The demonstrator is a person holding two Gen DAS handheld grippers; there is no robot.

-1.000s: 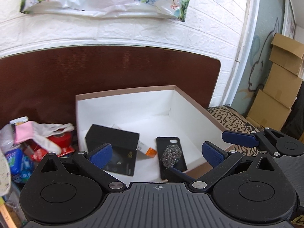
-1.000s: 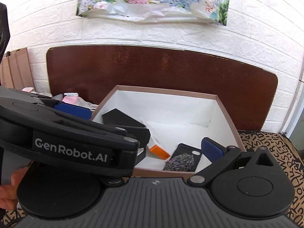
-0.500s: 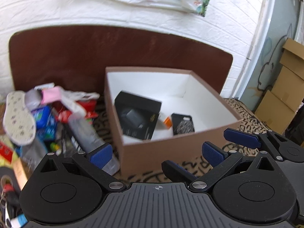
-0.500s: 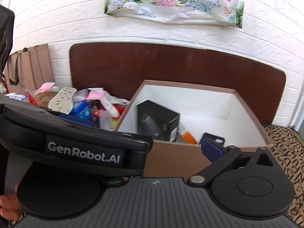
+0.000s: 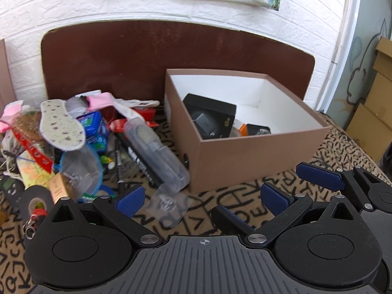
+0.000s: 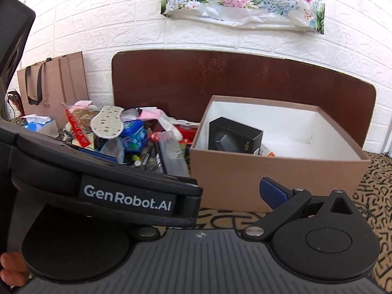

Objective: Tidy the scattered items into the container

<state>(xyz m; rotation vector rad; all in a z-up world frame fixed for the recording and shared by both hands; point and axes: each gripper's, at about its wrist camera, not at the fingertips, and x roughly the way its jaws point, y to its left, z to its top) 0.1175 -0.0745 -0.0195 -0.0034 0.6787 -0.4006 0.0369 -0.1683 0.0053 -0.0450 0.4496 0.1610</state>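
The brown cardboard box with a white lining [image 5: 245,161] sits on the letter-patterned cloth [image 5: 343,147], against the dark brown board [image 5: 147,56]. Inside it lie a black carton [image 5: 210,117], an orange-tipped item [image 5: 242,128] and a dark phone case [image 5: 258,130]. Just left of the box is the scattered pile: a clear plastic case [image 5: 156,152] nearest the box wall, a speckled insole [image 5: 61,127] on top, a blue tub [image 5: 91,122], black tape rolls [image 5: 34,201].

The left gripper [image 5: 201,198] is spread and empty, hovering over the cloth in front of the pile. The right gripper [image 5: 269,203] is also spread wide and empty, in front of the box.

The risk, I judge, is the tangle: pinching one slippery, overlapping piece could drag neighbours along or let the clear case slip; a careless swing could nudge the box.
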